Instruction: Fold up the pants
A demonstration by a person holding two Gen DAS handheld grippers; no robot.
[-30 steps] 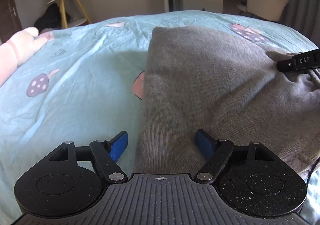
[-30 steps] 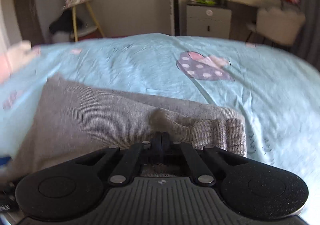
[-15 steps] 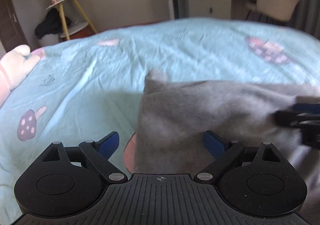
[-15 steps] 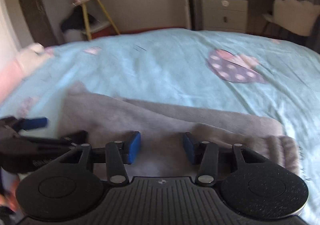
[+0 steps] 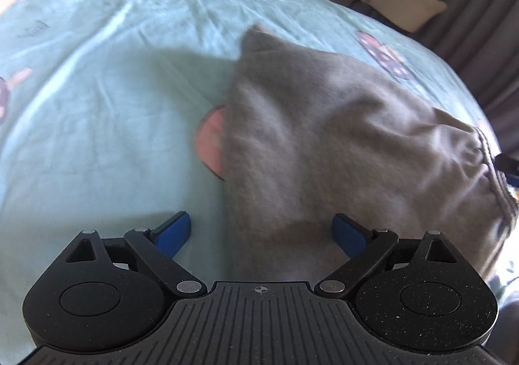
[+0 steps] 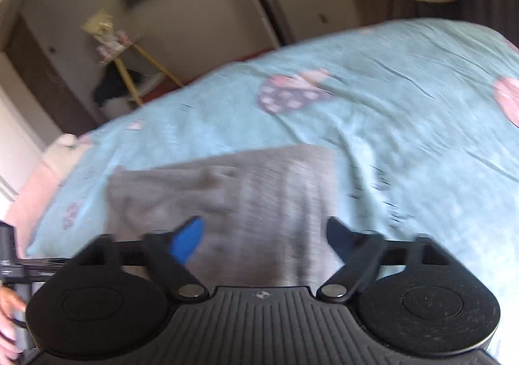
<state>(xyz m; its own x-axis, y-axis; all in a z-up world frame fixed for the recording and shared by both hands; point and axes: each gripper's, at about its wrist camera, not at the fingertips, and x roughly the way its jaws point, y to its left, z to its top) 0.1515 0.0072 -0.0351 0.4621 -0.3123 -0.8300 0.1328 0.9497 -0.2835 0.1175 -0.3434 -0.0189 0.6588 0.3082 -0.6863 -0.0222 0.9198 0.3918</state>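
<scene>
Grey knit pants [image 5: 324, 144] lie folded in a rough block on the light blue bed sheet [image 5: 97, 125], with the ribbed waistband [image 5: 489, 170] at the right end. My left gripper [image 5: 261, 232] hangs open over the near left edge of the pants, its blue pads [image 5: 172, 232] clear of the cloth. In the blurred right wrist view the pants [image 6: 227, 196] lie just ahead of my right gripper [image 6: 264, 238]. Its jaws are opening and nothing is pinched between them. A tip of the right gripper [image 5: 507, 167] shows beside the waistband.
The sheet [image 6: 405, 138] carries mushroom prints [image 6: 292, 89]. A pink plush toy [image 6: 65, 141] lies at the bed's far left. Beyond the bed stand a yellow-legged side table [image 6: 129, 53], a white cabinet [image 6: 314, 8] and a pale chair [image 5: 402, 2]. A hand [image 6: 6, 316] shows at the left edge.
The right gripper went from shut on the pants' waistband to wide open, let the cloth go and swung away. The left gripper opened a little wider and tilted down over the pants.
</scene>
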